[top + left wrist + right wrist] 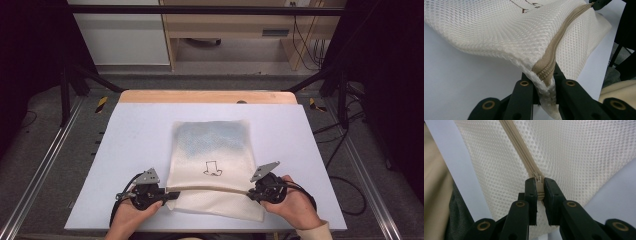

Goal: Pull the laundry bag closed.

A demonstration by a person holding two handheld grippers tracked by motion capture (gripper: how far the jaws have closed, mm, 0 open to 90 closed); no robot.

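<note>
A cream mesh bag (212,165) lies flat in the middle of the pale surface (135,135), with a small hat drawing (213,169) on it. From the high view the tan zipper (210,188) runs in a line from 9 o'clock to 3 o'clock near the bag's close edge. The left tool (172,195) is at the zipper's 9 o'clock end and the right tool (251,193) is at its 3 o'clock end.

The left tool's own view shows what the high view cannot. Its two black jaws are pinched tight on the bag's corner (545,86), right where the zipper ends. The mesh is lifted a little off the surface there. The other tool peeks in at 1 o'clock.

The right tool's own view shows a tiny part up close. Its jaws are clamped on the zipper pull (539,187), and the zipper track runs away toward 11 o'clock.

Both hands come in from 6 o'clock. The left hand (131,212) and the right hand (295,202) each wrap around a tool body and lie low over the surface. The tools point at each other. A cream sleeve (315,233) shows on the right arm.

The surface has a wooden strip (207,96) along its far edge. Past it are grey floor, black metal bars and a wooden desk (225,25) with cables at 1 o'clock.
</note>
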